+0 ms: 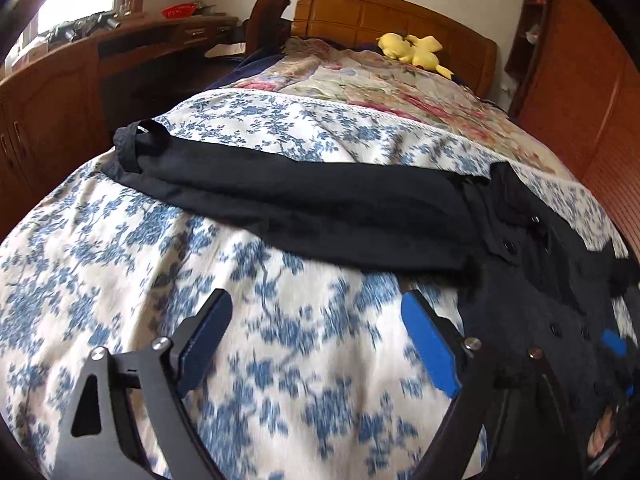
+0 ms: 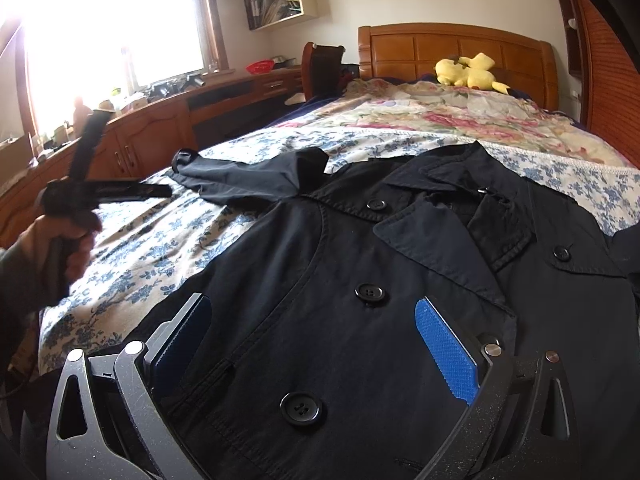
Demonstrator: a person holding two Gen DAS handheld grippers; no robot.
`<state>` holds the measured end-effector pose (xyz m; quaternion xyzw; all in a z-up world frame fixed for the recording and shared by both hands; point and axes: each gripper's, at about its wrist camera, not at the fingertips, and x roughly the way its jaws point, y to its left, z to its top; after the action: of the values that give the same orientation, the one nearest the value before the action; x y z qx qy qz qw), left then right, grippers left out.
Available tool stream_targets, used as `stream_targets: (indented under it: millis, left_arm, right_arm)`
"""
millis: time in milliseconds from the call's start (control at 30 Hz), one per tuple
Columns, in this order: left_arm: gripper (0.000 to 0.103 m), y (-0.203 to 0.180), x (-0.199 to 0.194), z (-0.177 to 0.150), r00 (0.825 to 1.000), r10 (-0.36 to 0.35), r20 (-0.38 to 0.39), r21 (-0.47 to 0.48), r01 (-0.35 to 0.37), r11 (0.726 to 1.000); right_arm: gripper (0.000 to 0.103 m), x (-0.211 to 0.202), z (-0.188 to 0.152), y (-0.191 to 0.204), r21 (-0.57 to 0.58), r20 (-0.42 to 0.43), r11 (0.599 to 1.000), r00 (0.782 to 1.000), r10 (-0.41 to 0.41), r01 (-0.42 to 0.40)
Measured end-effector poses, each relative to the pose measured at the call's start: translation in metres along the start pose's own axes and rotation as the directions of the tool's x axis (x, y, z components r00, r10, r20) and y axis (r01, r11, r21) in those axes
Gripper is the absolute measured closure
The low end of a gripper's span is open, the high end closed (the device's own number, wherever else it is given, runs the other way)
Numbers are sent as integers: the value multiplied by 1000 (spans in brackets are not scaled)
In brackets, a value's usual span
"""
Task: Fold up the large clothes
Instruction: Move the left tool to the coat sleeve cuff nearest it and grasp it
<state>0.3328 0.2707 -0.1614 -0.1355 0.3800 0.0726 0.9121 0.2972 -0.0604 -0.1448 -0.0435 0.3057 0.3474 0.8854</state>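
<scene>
Coat first: a big black double-breasted cotton trench coat (image 2: 360, 320) is lying face up and buttoned across the blue-and-white floral quilt (image 1: 120, 260) at the foot of the bed, collar pointing toward the orange-brown wooden headboard (image 2: 460, 48), with one long black sleeve (image 1: 280, 196) stretching out flat toward the window side. Looks to me like the folding is only just getting going, since the body is spread out and that sleeve isn't brought in yet. The right gripper (image 2: 316, 344) is hovering low over the chest panel with its blue-padded fingers (image 2: 448, 352) spread wide, nothing between them, so it's grabbing nothing. The left gripper (image 1: 316, 344) is hanging over bare quilt just beside the coat's edge, fingers also wide apart and empty; it's blurry in the right wrist view, so I'm guessing it's moving. My bet is the next move is getting the left claw onto the cuff (image 1: 136, 144) at the far end of the sleeve and carrying it across the chest, while the right one pins the body so the thin fabric isn't sliding on the quilt. As for containers, I'm not seeing any basket or box for laundry; there's only a small red bowl-like thing (image 2: 260, 66) on the wooden counter by the window, and I can't tell what's in it. A yellow plush toy (image 2: 468, 72) is sitting up by the headboard, well clear.
</scene>
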Motion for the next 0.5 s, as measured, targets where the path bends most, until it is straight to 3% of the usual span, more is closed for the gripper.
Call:
stream_targets:
  millis: [133, 333, 500]
  left_arm:
    - [28, 13, 33, 21, 1000, 16, -18, -31, -17, 999]
    - [29, 42, 72, 46, 999, 18, -42, -166, -25, 986]
    - [29, 68, 93, 50, 998, -1, -60, -297, -17, 955]
  right_arm:
    - [0, 3, 0, 1, -6, -14, 1000, 1000, -6, 6]
    - [0, 7, -3, 7, -34, -32, 999, 999, -20, 19]
    - [0, 8, -3, 7, -37, -38, 999, 999, -20, 18]
